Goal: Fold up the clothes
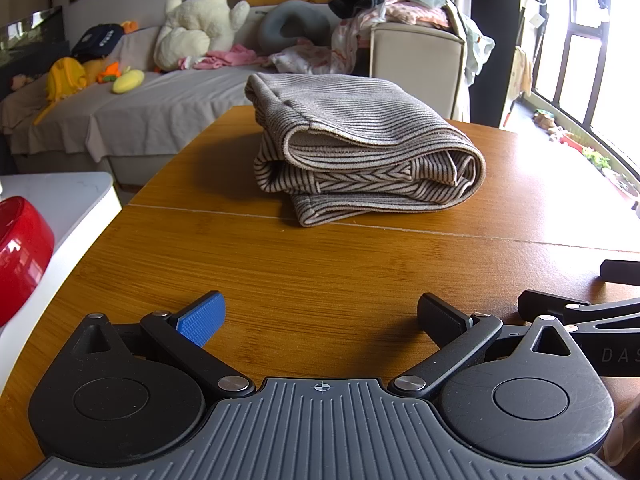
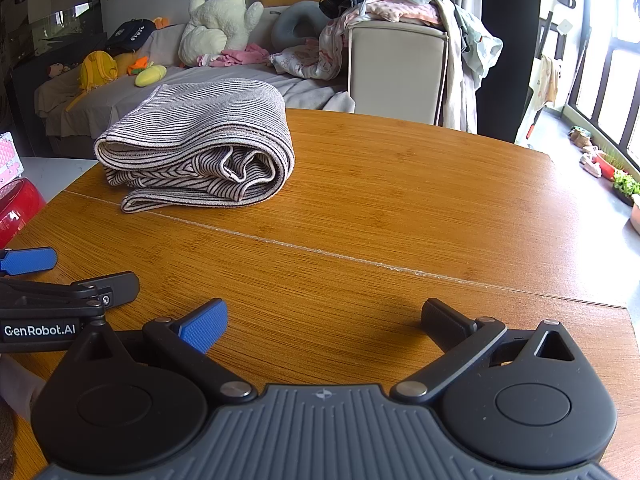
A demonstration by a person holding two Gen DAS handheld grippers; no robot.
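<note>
A striped beige and brown garment (image 1: pixel 360 148) lies folded in a thick bundle on the wooden table (image 1: pixel 280 280), toward its far side. In the right wrist view the same garment (image 2: pixel 200 148) sits far left. My left gripper (image 1: pixel 320 316) hovers low over the near part of the table, open, nothing between its fingers, well short of the bundle. My right gripper (image 2: pixel 324 320) is also open and empty, to the right of the left one. The left gripper (image 2: pixel 68 276) shows at the left edge of the right wrist view; the right gripper's fingers (image 1: pixel 560 308) show at the right edge of the left wrist view.
A red bowl (image 1: pixel 20 252) rests on a white counter (image 1: pixel 72 200) left of the table. Behind the table stand a sofa (image 1: pixel 140 104) with plush toys and a chair (image 1: pixel 416 64) piled with loose clothes (image 1: pixel 392 4). Windows and plants lie to the right.
</note>
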